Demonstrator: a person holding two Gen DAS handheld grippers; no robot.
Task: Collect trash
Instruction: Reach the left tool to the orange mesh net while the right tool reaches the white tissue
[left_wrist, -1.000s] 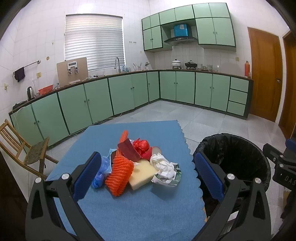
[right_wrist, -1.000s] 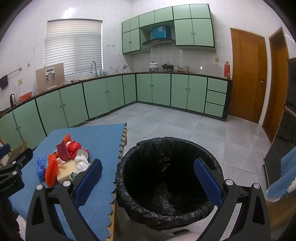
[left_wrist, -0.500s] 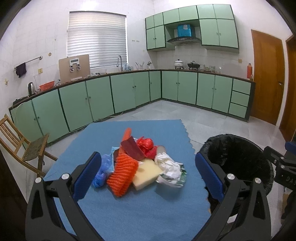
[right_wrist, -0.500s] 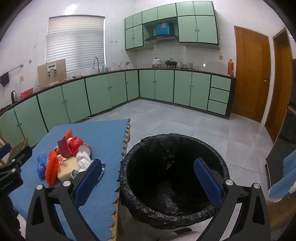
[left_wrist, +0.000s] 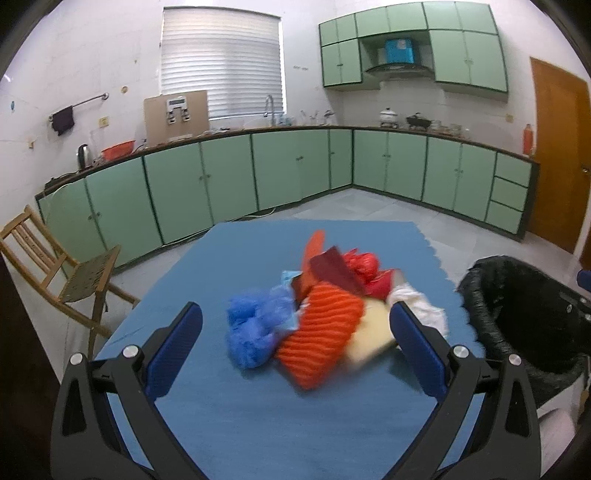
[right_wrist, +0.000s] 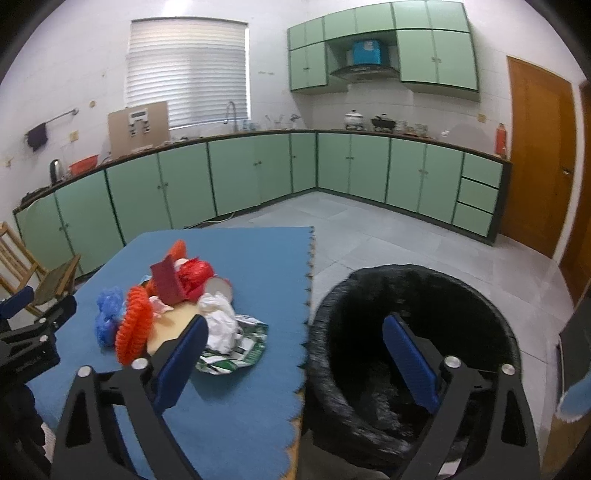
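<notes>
A pile of trash lies on the blue table mat: an orange foam net, a blue plastic bag, a dark red card, a red bag, a yellow sponge and crumpled white paper. My left gripper is open, just short of the pile, with the orange net between its fingers. My right gripper is open and empty, above the gap between the table edge and the black-lined bin. The pile also shows in the right wrist view, with a green-white wrapper.
The bin stands on the floor right of the table. A wooden chair stands to the left. Green cabinets line the far walls, with a wooden door at the right.
My left gripper has moved forward and right, closer to the pile. My right gripper has swung left, bringing the table and pile more into view. Both stay open.
</notes>
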